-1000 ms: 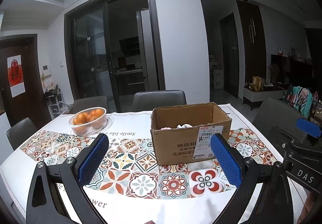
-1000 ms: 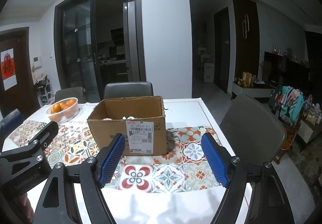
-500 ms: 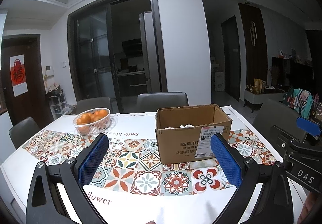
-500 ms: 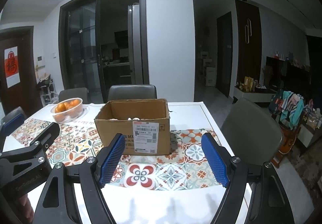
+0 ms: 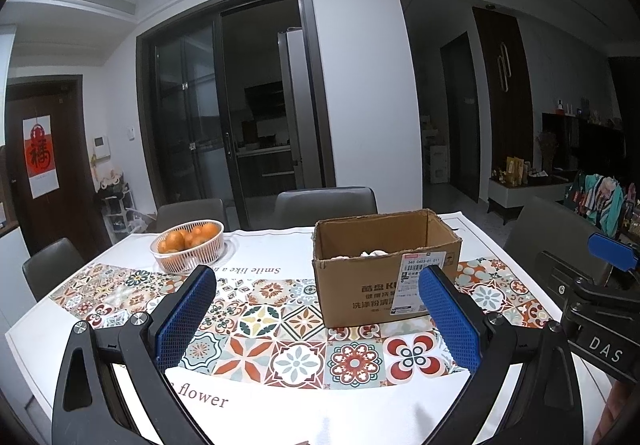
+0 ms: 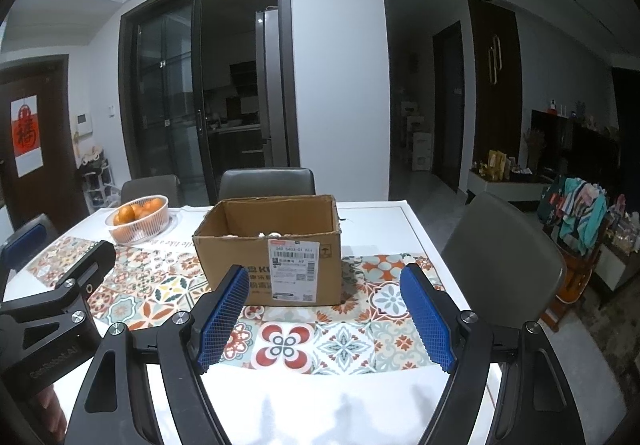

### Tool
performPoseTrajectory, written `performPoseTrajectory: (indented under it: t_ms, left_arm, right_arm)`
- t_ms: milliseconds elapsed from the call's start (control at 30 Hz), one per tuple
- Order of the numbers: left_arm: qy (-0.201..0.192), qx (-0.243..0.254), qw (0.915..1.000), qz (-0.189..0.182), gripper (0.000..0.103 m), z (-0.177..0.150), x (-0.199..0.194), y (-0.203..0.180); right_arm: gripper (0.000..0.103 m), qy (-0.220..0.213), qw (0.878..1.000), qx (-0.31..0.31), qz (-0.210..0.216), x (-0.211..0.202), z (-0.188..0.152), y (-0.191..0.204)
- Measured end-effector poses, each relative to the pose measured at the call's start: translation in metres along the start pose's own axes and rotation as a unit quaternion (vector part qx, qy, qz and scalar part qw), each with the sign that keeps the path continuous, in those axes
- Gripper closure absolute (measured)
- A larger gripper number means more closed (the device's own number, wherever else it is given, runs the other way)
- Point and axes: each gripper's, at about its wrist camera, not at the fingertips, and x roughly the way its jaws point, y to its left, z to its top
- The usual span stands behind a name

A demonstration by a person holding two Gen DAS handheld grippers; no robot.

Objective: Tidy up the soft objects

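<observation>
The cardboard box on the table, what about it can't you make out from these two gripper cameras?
- Cardboard box contents: both views look low, so the near wall hides all but a few pale tops at the rim.
- Shipping label: print too small to read.
- Printed text on the box front: partly covered by the left gripper and right gripper fingers.

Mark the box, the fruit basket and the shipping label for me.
box (image 6: 236, 257): right wrist view, bare front wall.
fruit basket (image 5: 200, 251): left wrist view, white side wall.
shipping label (image 6: 294, 271): right wrist view, label's middle.
</observation>
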Motion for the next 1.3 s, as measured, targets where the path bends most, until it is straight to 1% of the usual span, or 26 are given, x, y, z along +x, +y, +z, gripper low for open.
performPoseTrajectory:
  t_ms: [1300]
  left_arm:
    - [-0.003,0.001,1.0,0.001,0.0,0.0016,-0.0049,-0.0003]
  right_arm:
    - [0.024,0.0,1.0,0.001,0.001,-0.0016,-0.0016,-0.0002]
